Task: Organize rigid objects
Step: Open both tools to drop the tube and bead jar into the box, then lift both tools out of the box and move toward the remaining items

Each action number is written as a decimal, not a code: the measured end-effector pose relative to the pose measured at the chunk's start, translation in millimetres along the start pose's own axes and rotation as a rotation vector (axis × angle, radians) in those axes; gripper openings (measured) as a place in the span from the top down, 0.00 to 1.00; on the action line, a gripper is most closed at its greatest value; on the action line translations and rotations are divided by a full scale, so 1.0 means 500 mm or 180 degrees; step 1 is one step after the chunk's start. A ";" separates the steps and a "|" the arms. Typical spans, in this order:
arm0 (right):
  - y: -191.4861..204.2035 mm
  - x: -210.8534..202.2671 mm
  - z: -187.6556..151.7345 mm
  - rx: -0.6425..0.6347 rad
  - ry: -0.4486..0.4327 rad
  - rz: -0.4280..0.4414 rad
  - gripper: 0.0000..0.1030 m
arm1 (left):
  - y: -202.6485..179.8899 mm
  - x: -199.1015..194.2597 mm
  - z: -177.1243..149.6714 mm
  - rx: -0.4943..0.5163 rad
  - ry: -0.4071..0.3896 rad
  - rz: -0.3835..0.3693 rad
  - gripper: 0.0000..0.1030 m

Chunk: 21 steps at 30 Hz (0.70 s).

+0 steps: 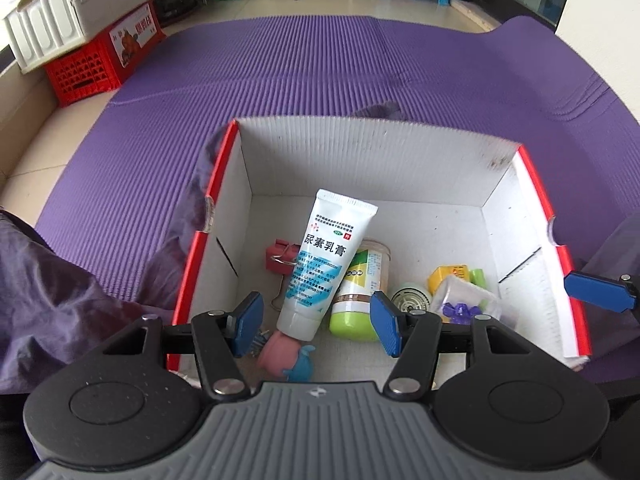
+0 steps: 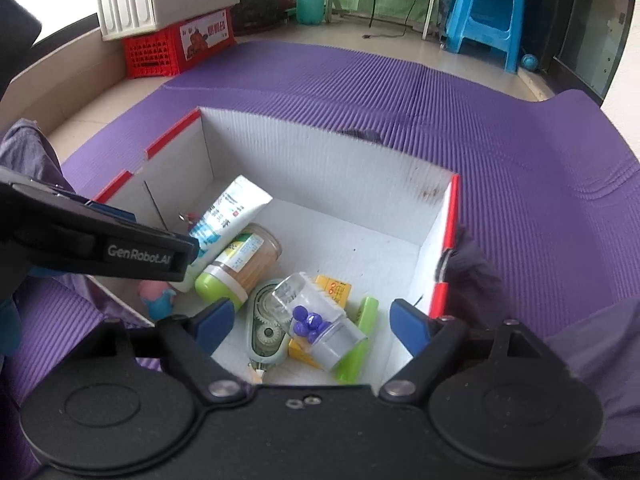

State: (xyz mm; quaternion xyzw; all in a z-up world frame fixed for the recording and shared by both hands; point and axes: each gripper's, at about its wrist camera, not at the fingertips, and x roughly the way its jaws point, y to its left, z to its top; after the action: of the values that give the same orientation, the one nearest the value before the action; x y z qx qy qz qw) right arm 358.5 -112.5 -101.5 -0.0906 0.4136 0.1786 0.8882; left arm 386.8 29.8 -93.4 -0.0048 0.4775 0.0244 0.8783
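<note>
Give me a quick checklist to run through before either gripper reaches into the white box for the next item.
1. Left gripper open and holding nothing: ok.
2. Right gripper open and holding nothing: ok.
3. Cream tube free to lift: ok, it lies on top, leaning over the green-capped jar.
4. Clear vial of purple beads free to lift: ok, it rests on top of the pile.
5. Red binder clip reachable: not ok, partly behind the tube.
6. White box steady: cannot tell.
</note>
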 end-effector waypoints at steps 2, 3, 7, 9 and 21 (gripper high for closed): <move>-0.002 -0.019 -0.003 0.0021 -0.0039 -0.0007 0.16 | -0.001 -0.021 -0.006 0.0014 -0.0057 -0.0002 0.44; -0.003 -0.029 -0.005 0.0033 -0.0057 -0.0007 0.15 | 0.001 -0.031 -0.008 0.0008 -0.0079 -0.0007 0.44; -0.007 -0.069 -0.014 0.0067 -0.0116 0.0000 0.14 | -0.001 -0.071 -0.023 -0.0011 -0.0145 -0.0022 0.44; -0.007 -0.091 -0.018 0.0095 -0.0157 0.0017 0.13 | -0.003 -0.093 -0.031 0.0000 -0.0188 -0.0025 0.44; -0.004 -0.215 -0.054 0.0199 -0.0432 0.0192 0.06 | -0.006 -0.207 -0.083 0.0041 -0.0395 -0.0059 0.32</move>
State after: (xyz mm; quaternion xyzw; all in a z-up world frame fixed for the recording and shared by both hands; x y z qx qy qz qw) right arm 276.5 -148.8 -36.3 -0.0380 0.3604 0.1980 0.9107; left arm 295.9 21.8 -29.5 -0.0020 0.4222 0.0135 0.9064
